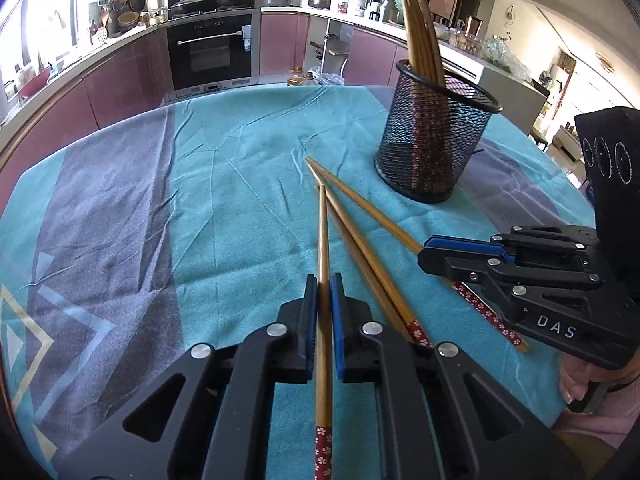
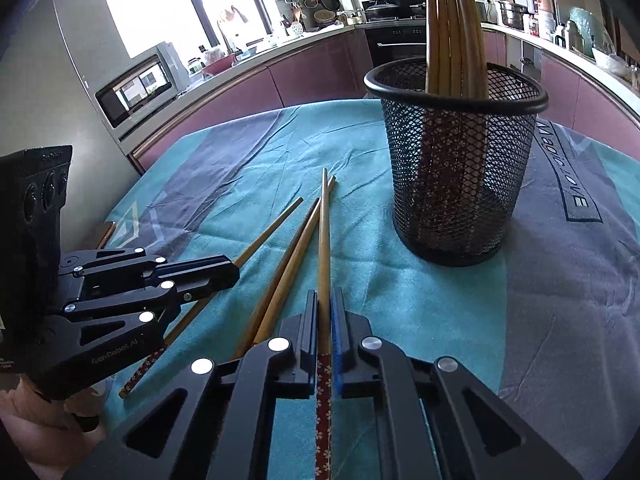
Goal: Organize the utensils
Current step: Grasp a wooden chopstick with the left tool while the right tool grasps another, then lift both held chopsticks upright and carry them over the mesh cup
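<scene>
With each claw, left claw (image 1: 324, 288) and right claw (image 2: 325, 304), pinching one chopstick, lift yours clear of the two loose chopsticks (image 1: 360, 248), tip upright, then lower into the mesh holder (image 2: 456, 184).

White letters "DAS" stand on the black body of the right tool (image 1: 424, 258), seen from the left wrist view. "GenRobot.AI" is embossed faintly on the body of the left tool (image 2: 236, 270). The blue cloth (image 2: 460, 320) over the worktop carries "Magic LOVE" in dark lettering.
</scene>
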A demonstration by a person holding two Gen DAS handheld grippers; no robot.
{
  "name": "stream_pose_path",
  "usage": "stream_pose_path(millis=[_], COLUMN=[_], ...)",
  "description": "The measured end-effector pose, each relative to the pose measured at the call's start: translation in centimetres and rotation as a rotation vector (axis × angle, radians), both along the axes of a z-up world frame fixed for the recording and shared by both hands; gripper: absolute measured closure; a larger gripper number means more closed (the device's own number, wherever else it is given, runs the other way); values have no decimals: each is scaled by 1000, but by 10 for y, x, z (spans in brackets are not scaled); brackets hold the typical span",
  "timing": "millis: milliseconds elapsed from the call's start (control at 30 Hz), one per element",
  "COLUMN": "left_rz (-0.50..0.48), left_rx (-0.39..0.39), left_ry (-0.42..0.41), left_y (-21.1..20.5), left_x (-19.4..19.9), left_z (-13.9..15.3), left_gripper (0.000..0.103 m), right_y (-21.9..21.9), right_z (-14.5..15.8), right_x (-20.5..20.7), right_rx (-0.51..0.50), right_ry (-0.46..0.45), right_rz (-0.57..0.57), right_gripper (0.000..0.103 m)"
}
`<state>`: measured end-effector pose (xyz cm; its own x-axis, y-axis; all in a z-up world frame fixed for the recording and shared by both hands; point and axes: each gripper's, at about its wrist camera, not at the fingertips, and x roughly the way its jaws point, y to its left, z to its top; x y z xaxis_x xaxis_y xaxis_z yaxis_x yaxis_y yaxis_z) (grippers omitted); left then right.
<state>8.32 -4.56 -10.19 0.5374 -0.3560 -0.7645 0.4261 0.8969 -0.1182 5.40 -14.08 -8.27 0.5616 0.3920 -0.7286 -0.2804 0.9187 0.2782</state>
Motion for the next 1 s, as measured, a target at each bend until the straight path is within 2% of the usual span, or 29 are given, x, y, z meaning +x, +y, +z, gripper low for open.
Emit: stream_pose_path(millis=[367,500,633,833,967,1000], left_rz=[-59,-76,-97,-100,-69,-62], left_rx=[12,-5,6,19,17,10], left_ry=[45,61,61,60,60,62], left_y=[-9,-8,-11,-13,-11,-10], left_x=[-2,0,1,4,8,8], left_z=[-9,-9,-10,-10,-11,-10], left_gripper=[94,80,77,81,95,95], right_y=[7,10,14,20,18,17], right_z=[-3,-5,-5,-7,-7,-7], right_x=[-3,1,6,20,22,21], right_rx=[2,-25,-47,-62,-53,-48], right_ry=[31,43,41,44,42,41], right_rz=[60,65,76,88,82,78], right_gripper=[97,95,91,91,96,96])
